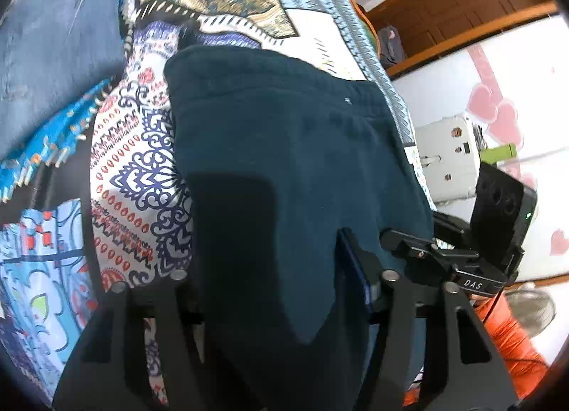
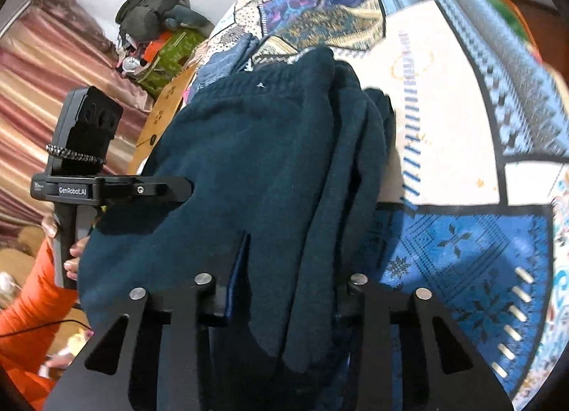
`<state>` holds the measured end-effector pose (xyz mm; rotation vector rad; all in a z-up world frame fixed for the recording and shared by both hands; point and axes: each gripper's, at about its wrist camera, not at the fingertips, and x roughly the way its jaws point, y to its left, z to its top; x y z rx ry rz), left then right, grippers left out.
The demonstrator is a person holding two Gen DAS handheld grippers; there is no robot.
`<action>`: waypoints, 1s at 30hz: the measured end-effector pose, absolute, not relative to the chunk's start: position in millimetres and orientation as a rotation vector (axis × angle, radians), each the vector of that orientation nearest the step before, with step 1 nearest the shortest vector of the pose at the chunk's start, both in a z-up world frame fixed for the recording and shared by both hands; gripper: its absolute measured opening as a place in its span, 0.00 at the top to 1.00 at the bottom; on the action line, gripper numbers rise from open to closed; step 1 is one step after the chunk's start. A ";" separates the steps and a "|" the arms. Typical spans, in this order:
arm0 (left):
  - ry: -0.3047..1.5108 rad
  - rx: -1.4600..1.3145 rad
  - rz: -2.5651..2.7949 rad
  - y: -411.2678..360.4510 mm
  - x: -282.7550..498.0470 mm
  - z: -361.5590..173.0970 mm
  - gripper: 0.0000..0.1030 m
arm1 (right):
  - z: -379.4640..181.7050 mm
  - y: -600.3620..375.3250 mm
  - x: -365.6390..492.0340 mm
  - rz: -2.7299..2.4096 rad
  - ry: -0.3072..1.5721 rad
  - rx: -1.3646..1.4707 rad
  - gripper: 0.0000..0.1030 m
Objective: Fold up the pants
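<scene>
Dark teal pants (image 1: pixel 284 147) lie bunched on the patterned bedspread (image 1: pixel 135 169), each near edge seemingly pinched in the left gripper (image 1: pixel 284 268) and right gripper (image 2: pixel 284 268), so both should probably lift level together to keep the fold straight.

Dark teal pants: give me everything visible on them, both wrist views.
The dark teal fleece-like pants lie on the patterned patchwork bedspread, already folded into stacked layers whose edges show in the right wrist view. The gathered elastic waistband points away from the cameras. The near end drapes between the fingers of both the left gripper and right gripper, hiding how firmly either pinches it.
</scene>
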<state>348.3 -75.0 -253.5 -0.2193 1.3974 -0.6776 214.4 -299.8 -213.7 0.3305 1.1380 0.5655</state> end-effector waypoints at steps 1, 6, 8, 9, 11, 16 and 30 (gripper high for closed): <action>1.380 -0.199 -0.677 -74.9 345.0 -248.2 0.51 | -209.1 -297.3 211.3 0.564 1.125 0.311 0.70; 1.247 -0.100 -0.668 -74.6 325.5 -210.0 0.62 | -183.8 -291.0 210.8 0.572 1.049 0.277 0.72; 1.177 -0.069 -0.649 -70.5 317.1 -190.4 0.63 | -168.3 -287.0 210.8 0.578 1.001 0.256 0.73; 1.142 -0.062 -0.643 -66.7 314.0 -180.1 0.64 | -159.1 -283.5 211.4 0.582 0.971 0.242 0.73; 1.074 -0.060 -0.633 -58.0 310.1 -158.6 0.65 | -142.8 -276.4 214.7 0.590 0.923 0.221 0.73; 0.933 -0.070 -0.578 -28.7 310.6 -109.4 0.67 | -99.5 -251.8 229.8 0.618 0.794 0.165 0.74; 0.767 -0.130 -0.322 69.2 376.6 -62.6 0.67 | -63.8 -150.1 334.6 0.689 0.699 0.111 0.74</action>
